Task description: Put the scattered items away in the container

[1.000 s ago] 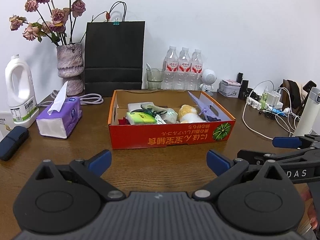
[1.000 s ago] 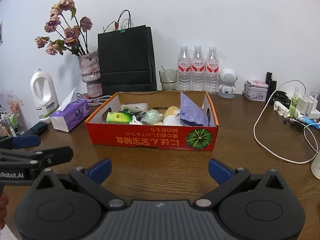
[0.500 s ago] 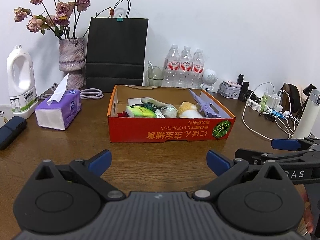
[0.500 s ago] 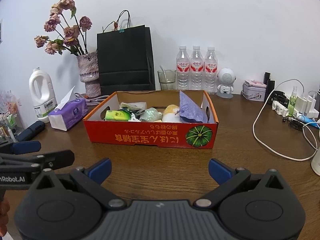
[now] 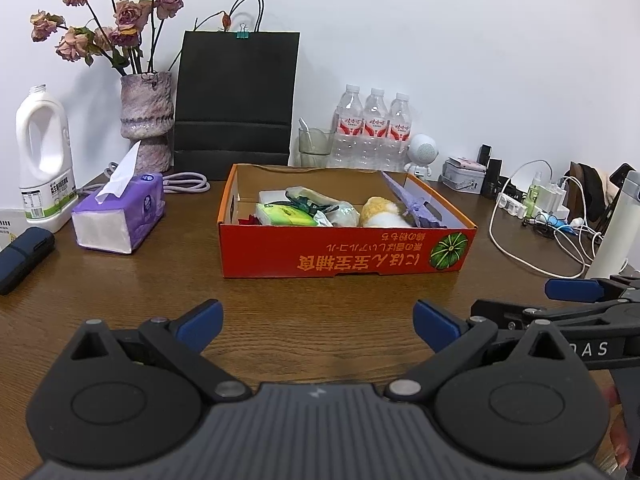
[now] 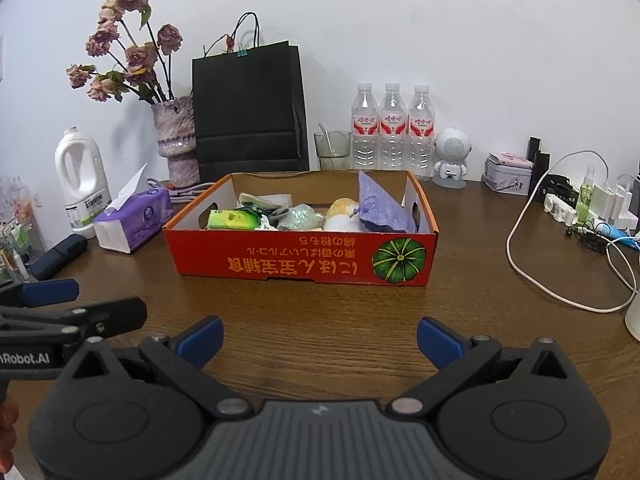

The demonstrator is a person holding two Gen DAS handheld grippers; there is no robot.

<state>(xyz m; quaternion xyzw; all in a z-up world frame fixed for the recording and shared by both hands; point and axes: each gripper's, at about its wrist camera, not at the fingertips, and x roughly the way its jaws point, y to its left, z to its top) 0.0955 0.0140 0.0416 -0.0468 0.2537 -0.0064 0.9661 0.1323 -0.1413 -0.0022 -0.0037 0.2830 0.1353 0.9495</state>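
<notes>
With small items already piled in the red cardboard box (image 5: 344, 252), the task looks finished; the left gripper (image 5: 318, 320) and right gripper (image 6: 320, 334) hover empty, jaws apart.

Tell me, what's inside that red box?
The red box holds a green packet, a purple pouch leaning on its right wall, a yellow-white fluffy thing and some wrapped bits. Whatever lies beneath them, and the floor, is covered.

The red cardboard box (image 5: 344, 258) is being viewed low across the table (image 6: 320, 312) by both wrist cameras — side by side, facing the wall, sharing mid-frame.
</notes>
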